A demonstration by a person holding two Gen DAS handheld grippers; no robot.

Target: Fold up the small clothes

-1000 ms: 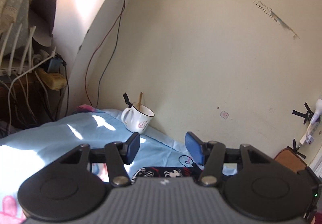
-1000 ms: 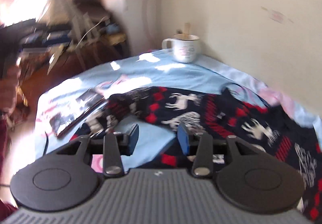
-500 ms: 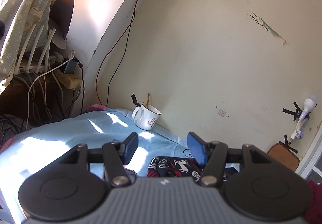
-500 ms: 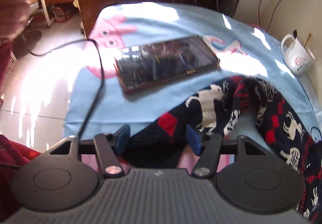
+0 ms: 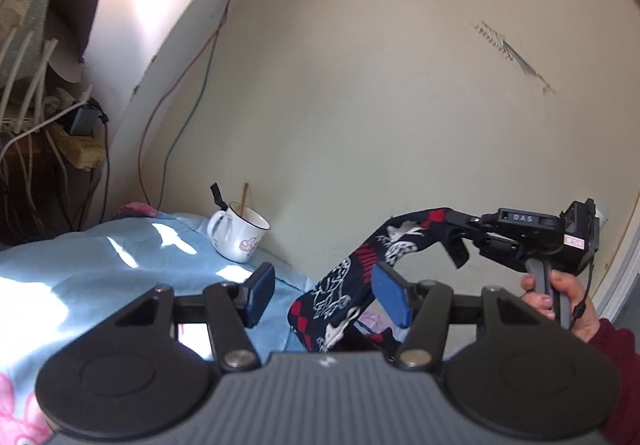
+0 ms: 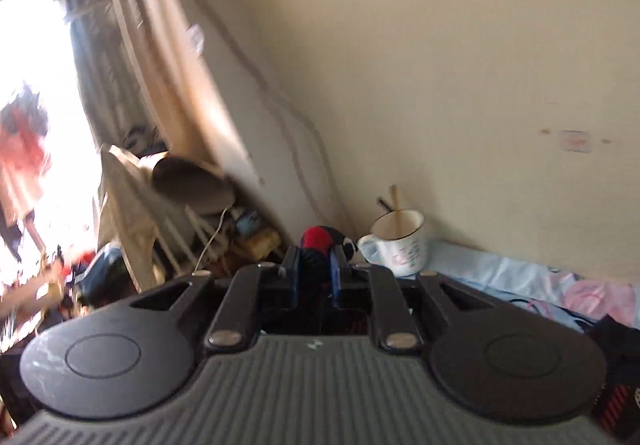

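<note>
Your right gripper [image 6: 315,265] has its blue pads [image 6: 334,277] pressed in on one end of the dark sock [image 5: 340,293], a red-and-black bunch of it showing between them in the right wrist view. In the left wrist view that gripper sits to the right, held in your hand [image 5: 560,301], and the sock hangs from it in an arc down toward the light blue cloth [image 5: 100,269] covering the surface. The sock is navy with white figures and red blocks; its lower part drops behind the left gripper's right pad [image 5: 390,299]. Your left gripper [image 5: 324,295] has its fingers spread wide with nothing between them. A white mug [image 5: 240,235] with a stick in it stands on the cloth against the wall [image 5: 360,105]. The right wrist view is motion-blurred.
</note>
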